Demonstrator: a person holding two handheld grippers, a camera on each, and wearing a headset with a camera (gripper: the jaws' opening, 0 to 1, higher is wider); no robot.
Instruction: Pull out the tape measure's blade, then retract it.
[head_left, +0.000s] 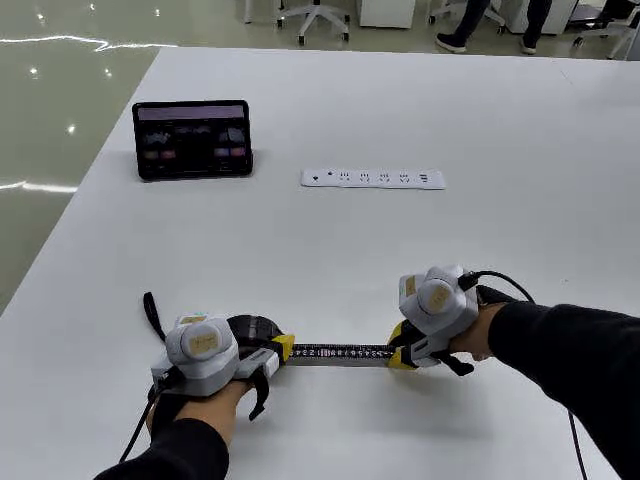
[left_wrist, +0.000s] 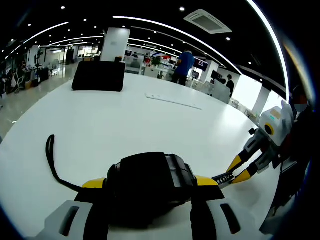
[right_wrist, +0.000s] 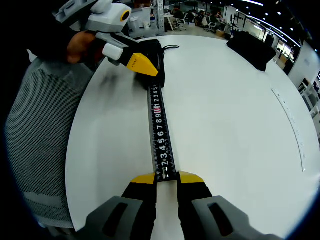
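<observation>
The black tape measure case (head_left: 252, 331) rests on the white table near its front edge, and my left gripper (head_left: 278, 349) is shut on it. In the left gripper view the case (left_wrist: 150, 182) sits between the yellow-tipped jaws. A short length of numbered blade (head_left: 340, 352) runs from the case rightward to my right gripper (head_left: 398, 354), which is shut on the blade's end. The right gripper view looks along the blade (right_wrist: 160, 135) toward the case (right_wrist: 152, 55), with the tip pinched between the jaws. A black wrist strap (head_left: 152, 313) trails left of the case.
A dark tablet (head_left: 192, 138) stands propped at the back left of the table (head_left: 480, 130). A white power strip (head_left: 373, 179) lies flat in the middle. Office chairs and people's legs are beyond the far edge.
</observation>
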